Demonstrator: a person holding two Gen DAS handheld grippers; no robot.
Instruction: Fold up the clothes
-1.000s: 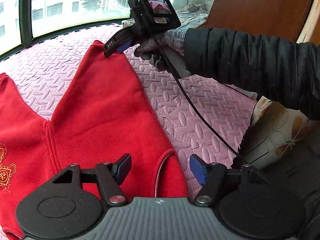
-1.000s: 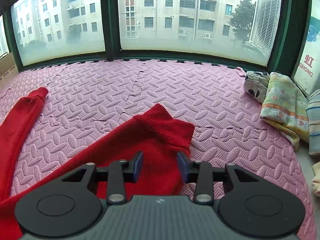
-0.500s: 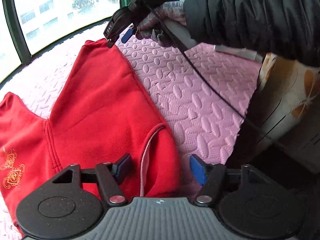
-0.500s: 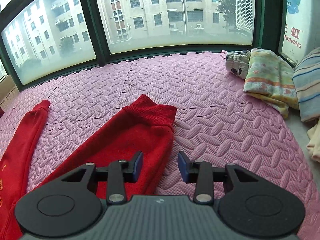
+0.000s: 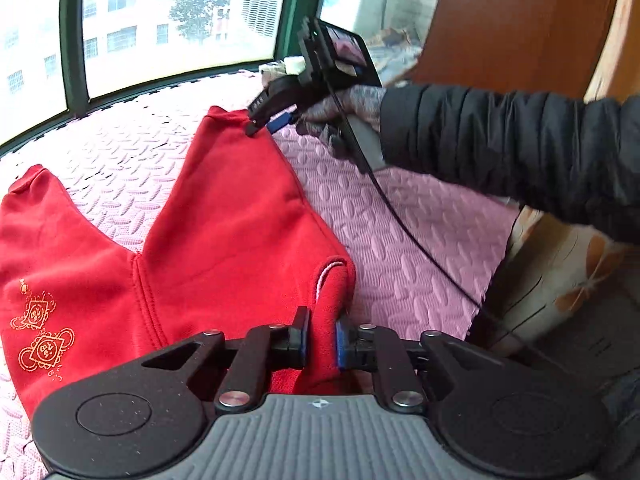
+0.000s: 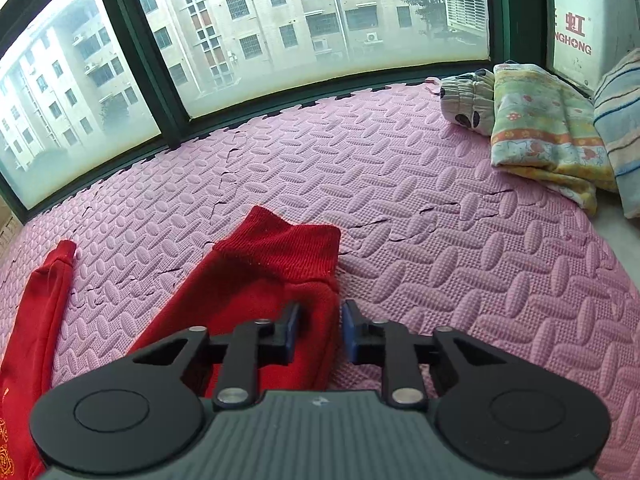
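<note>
Red trousers [image 5: 224,220] with gold embroidery lie flat on the pink foam mat [image 5: 400,248], legs pointing toward the window. My left gripper [image 5: 322,338] is shut on a raised fold of the waistband at the near right corner. At the far leg's end my right gripper [image 5: 266,125] sits by the ribbed cuff [image 6: 280,248]. In the right wrist view, the right gripper [image 6: 320,332] has its jaws closing, the leg's right edge lies between them, and a gap still shows beside the left pad. The other leg [image 6: 48,292] lies to the left.
Folded clothes [image 6: 540,136] and a striped cloth [image 6: 616,120] sit on the mat's far right by the window. A wooden cabinet [image 5: 520,20] and floral fabric [image 5: 560,280] border the mat. A dark sleeve [image 5: 520,148] and a cable [image 5: 400,220] cross above the mat.
The left jaws have shut on the waistband and pulled a fold of it up. The right jaws have narrowed around the leg's edge, and that view has rolled and moved closer to the cuff.
</note>
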